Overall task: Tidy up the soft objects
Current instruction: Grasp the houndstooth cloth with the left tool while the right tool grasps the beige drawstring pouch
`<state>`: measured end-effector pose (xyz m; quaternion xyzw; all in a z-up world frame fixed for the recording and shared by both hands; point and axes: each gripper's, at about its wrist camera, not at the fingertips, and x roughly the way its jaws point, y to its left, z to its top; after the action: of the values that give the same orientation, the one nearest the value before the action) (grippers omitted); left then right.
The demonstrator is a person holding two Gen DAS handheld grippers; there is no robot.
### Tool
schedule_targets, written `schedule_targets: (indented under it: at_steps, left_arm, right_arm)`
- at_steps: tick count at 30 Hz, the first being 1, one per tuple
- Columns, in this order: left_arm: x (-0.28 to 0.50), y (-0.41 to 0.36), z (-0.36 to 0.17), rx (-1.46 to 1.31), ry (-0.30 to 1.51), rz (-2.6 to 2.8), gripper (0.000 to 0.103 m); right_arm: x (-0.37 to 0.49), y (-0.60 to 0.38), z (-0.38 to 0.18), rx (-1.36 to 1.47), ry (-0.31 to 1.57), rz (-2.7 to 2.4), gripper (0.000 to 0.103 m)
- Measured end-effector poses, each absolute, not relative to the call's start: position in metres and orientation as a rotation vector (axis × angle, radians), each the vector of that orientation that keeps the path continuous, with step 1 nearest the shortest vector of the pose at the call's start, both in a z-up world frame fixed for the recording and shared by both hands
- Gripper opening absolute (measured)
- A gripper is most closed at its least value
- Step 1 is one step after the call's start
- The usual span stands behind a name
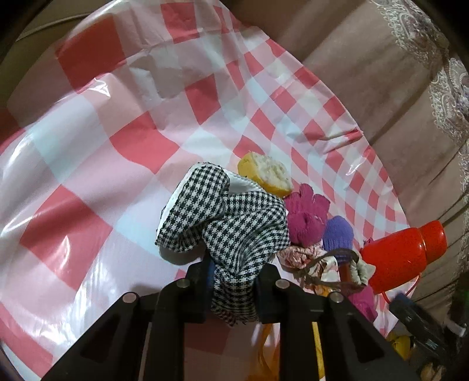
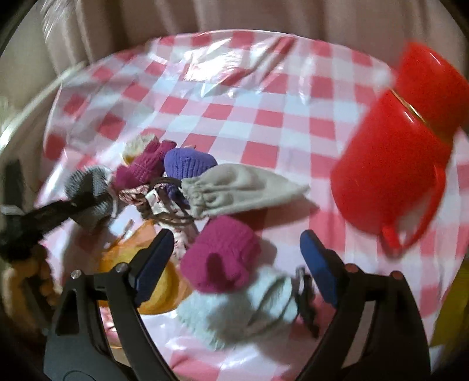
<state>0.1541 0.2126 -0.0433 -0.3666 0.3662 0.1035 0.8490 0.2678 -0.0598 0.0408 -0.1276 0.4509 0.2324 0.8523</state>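
Left wrist view. Your left hand-held gripper (image 1: 233, 281) is pinched narrow on a black-and-white houndstooth cloth (image 1: 231, 222), whose bunched upper part, with a white lining showing, stands above the jaws. Just beyond it lie the rest of the soft things, close together: a yellow sponge (image 1: 265, 174), a magenta knit glove (image 1: 306, 218), a purple knit piece (image 1: 337, 231) and a floral drawstring pouch (image 1: 304, 255). A red bottle (image 1: 406, 258) lies tilted at the right edge of the pile. The worktop (image 1: 88, 175) carries a glossy pink-and-white checked plastic cover, creased and bare across its whole left half; behind it runs a brown upholstered sofa back with lace trim (image 1: 425, 58).

Right wrist view. Your right hand-held gripper (image 2: 234, 263) stands wide, its blue pads on either side of a second magenta knit piece (image 2: 225, 258) but not pressing it; that piece rests on a pale mint knit item (image 2: 249, 310). Farther off lie a beige drawstring bag (image 2: 240, 187) and an orange item (image 2: 155, 293) partly hidden by the left finger. The picture is blurred. Pale curtains (image 2: 146, 23) hang behind the worktop.

Progress, as a judgement: sorting has barely begun. One cloth is in your grip; everything else is heaped in one cluster, and no sorted group is visible on the cover.
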Motion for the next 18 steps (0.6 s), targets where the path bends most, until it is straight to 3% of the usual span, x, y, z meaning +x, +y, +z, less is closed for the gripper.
schedule_targets:
  at_steps: [8,16,17,18]
  left_arm:
    - [0.150,0.208,-0.037,-0.754,0.736,0.211,0.022]
    - [0.149,0.209,-0.040,-0.768,0.737,0.208,0.022]
    - [0.149,0.209,-0.040,-0.765,0.734,0.207,0.022]
    - [0.149,0.210,-0.040,-0.765,0.734,0.207,0.022]
  right_arm:
    - [0.276,-0.011,0.015,-0.565,0.927,0.515,0.089]
    - [0.296,0.007,0.003,-0.613,0.913,0.515,0.088]
    - [0.298,0.008,0.002,-0.608,0.911,0.520,0.076]
    - [0.301,0.008,0.000,-0.590,0.927,0.540,0.044]
